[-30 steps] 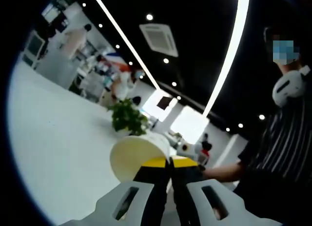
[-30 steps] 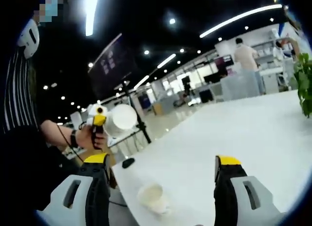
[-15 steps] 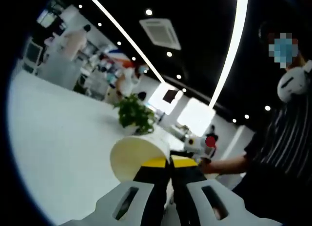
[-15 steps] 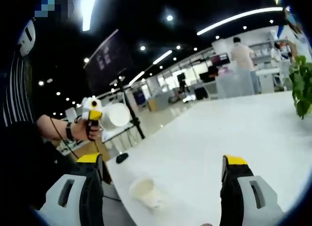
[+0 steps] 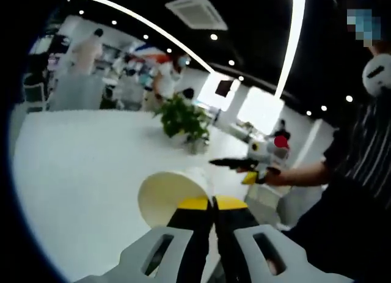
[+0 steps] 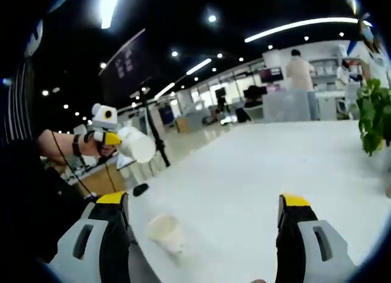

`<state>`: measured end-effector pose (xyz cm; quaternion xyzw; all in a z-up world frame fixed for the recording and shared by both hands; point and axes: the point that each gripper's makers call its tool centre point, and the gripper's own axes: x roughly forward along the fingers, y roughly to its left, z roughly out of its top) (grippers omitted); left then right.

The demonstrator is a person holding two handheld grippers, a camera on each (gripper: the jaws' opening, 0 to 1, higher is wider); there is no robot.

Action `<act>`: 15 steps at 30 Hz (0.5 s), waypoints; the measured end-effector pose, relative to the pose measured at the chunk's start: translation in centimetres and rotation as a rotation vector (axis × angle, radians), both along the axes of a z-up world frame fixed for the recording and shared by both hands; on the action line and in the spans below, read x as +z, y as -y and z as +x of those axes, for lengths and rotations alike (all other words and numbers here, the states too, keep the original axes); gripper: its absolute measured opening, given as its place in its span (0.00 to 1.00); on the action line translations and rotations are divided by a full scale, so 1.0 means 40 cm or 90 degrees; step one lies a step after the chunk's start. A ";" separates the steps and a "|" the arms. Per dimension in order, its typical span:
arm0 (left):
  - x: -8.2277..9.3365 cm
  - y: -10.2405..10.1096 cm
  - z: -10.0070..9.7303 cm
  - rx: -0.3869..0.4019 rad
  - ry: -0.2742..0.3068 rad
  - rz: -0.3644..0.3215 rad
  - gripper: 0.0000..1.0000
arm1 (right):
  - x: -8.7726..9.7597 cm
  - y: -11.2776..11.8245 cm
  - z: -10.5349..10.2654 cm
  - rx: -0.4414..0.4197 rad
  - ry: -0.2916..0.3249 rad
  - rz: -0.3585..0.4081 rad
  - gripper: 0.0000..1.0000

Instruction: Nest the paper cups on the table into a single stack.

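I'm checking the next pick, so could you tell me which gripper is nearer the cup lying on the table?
Right gripper: cup on the table lies between its jaws. Left gripper is raised, off-side.

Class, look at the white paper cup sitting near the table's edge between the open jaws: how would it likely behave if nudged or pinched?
The white paper cup looks thin-walled and empty, so it is probably very light and would slide or tip on the smooth white table. Its walls would likely dent under a hard pinch. Near the edge, a push might send it off.
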<state>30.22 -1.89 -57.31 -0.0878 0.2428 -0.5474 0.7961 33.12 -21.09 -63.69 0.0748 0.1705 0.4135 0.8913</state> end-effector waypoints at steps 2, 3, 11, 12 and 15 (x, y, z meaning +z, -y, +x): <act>-0.017 0.002 -0.010 -0.011 0.001 0.025 0.00 | -0.005 0.002 0.004 -0.001 0.002 -0.009 1.00; -0.029 0.003 -0.014 -0.016 -0.004 0.039 0.00 | -0.008 0.003 0.005 -0.001 0.003 -0.016 1.00; -0.059 0.019 -0.041 -0.056 0.011 0.108 0.00 | -0.039 0.009 0.011 -0.004 0.010 -0.083 1.00; -0.061 0.020 -0.040 -0.058 0.014 0.114 0.00 | -0.045 0.014 0.016 -0.010 0.010 -0.098 1.00; -0.069 0.021 -0.038 -0.059 0.006 0.116 0.00 | -0.053 0.011 0.021 -0.007 -0.002 -0.104 1.00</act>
